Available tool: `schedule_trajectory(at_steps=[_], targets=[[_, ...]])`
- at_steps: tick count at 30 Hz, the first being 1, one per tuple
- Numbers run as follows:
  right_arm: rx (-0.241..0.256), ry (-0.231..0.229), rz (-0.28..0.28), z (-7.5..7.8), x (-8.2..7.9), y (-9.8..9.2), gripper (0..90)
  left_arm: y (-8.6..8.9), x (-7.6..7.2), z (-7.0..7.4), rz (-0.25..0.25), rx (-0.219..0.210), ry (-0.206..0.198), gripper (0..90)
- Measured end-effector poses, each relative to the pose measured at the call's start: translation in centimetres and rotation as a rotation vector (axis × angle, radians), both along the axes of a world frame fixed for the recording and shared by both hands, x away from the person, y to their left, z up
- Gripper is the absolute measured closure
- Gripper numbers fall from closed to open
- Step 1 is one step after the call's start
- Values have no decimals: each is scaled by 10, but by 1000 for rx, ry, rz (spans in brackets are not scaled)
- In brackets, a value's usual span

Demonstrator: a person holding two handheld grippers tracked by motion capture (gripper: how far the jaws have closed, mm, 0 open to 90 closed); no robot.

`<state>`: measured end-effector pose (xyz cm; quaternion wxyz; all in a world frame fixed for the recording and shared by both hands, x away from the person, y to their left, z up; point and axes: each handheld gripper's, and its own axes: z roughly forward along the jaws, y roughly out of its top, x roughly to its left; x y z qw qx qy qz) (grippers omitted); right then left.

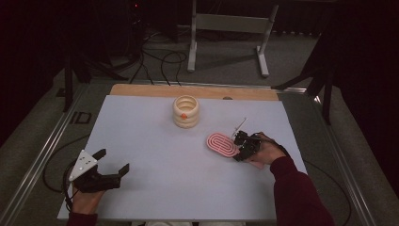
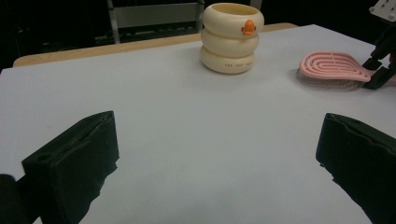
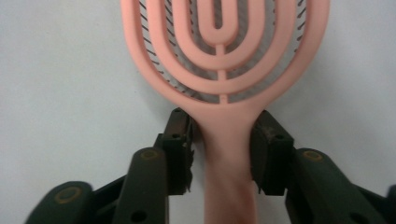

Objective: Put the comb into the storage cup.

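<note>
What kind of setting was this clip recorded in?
Probably a lab or recording studio: a white-topped table on a metal frame, cables across grey carpet, dark curtained surroundings, and hand-held grippers, the right gripper at a pink hairbrush.

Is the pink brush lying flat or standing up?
Lying flat. The pink brush rests on the white table, bristles facing down, while the right gripper has its jaws around the handle.

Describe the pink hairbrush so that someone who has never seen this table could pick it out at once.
On the white table top, look right of the cream ringed holder with its orange spot. There the pink hairbrush lies flat, its handle between the jaws of the right gripper. Its looped open slots and pink colour set it apart.
</note>
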<state>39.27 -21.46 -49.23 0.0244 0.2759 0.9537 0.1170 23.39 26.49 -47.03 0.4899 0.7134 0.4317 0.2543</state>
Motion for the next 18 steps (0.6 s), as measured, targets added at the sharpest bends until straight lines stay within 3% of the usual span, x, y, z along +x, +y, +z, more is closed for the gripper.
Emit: schedule_trajectory(at_steps=[8,11,18], targets=[[3,39,6,0,1,-1,673,0,0,0,-3,4,2,0],[20,53,-6,0,1,-2,639,-1,1,-1,-1,7,7,0],[-12,23,13,0,1,2,660,-2,1,-2,-5,12,10,0]])
